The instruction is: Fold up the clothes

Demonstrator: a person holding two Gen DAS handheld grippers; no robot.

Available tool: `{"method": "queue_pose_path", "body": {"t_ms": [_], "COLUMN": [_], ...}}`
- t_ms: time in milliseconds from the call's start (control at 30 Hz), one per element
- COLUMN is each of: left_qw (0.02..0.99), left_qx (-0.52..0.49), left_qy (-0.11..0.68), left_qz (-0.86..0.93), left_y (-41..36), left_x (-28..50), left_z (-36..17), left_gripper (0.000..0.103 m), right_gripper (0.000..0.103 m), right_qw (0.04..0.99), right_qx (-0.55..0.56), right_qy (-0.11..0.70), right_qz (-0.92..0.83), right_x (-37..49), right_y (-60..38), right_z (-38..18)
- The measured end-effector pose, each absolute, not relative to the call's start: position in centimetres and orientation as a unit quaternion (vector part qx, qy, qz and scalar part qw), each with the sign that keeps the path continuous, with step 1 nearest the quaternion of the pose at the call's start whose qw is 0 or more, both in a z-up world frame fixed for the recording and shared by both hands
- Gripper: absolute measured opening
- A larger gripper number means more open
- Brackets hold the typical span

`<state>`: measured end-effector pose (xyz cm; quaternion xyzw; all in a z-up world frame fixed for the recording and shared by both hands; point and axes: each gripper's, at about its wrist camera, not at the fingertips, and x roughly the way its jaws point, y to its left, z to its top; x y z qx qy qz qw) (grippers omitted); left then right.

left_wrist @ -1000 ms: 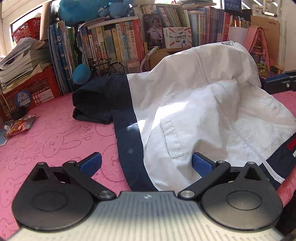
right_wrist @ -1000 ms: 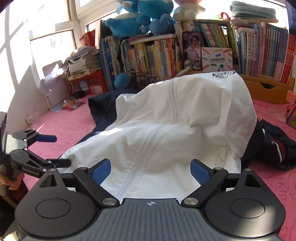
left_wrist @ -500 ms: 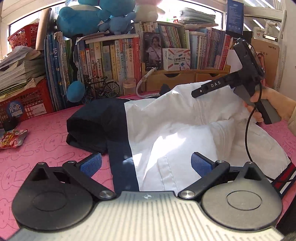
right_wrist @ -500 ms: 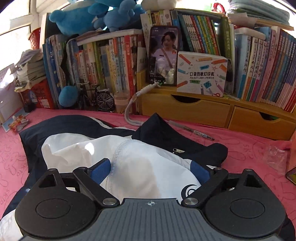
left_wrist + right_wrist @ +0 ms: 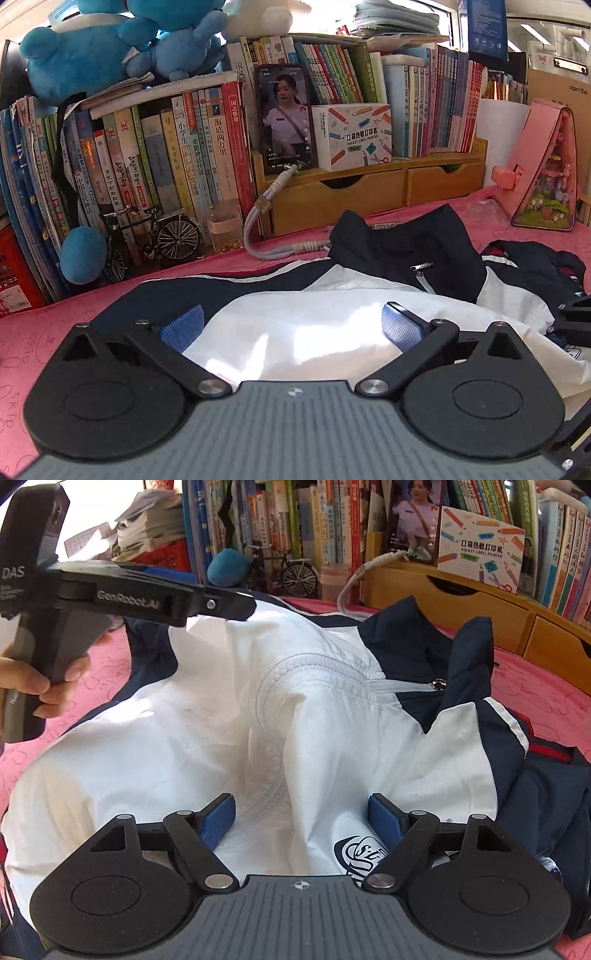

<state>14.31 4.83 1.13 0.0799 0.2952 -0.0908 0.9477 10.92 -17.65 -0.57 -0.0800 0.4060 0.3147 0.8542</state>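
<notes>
We note a pink surface (image 5: 44, 332) backed at its far edge by a row of books (image 5: 155, 155). A white and navy jacket (image 5: 229, 716) lies bunched across its middle, zipper (image 5: 437, 684) toward the far right. Our right gripper (image 5: 301, 818) hangs over the white panel, fingers closing with cloth between them, not yet pinched. Our left gripper (image 5: 291, 325) stands released above the jacket's near left part. A hand (image 5: 40, 679) holds its handle.
</notes>
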Motion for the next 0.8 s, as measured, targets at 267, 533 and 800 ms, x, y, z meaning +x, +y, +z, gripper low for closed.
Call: {"method": "queue_pose_path", "body": {"t_ms": [267, 533, 800], "left_qw": [0.936, 0.958, 0.943], "left_qx": [0.116, 0.085, 0.027], "left_qy": [0.320, 0.265, 0.295], "left_qz": [-0.092, -0.071, 0.152], "left_y": [3.7, 7.6, 20.5], "left_x": [14.1, 9.9, 8.0], "left_z": [-4.1, 0.0, 0.0], "left_gripper": [0.103, 0.103, 0.103], "right_gripper": [0.103, 0.103, 0.103], "right_qw": [0.910, 0.908, 0.906], "right_qx": [0.035, 0.033, 0.037], "right_qy": [0.319, 0.392, 0.394], "right_qz": [0.261, 0.147, 0.153], "right_x": [15.7, 24.1, 22.4], "right_y": [-23.7, -22.7, -22.0], "right_z": [7.1, 0.9, -2.5]}}
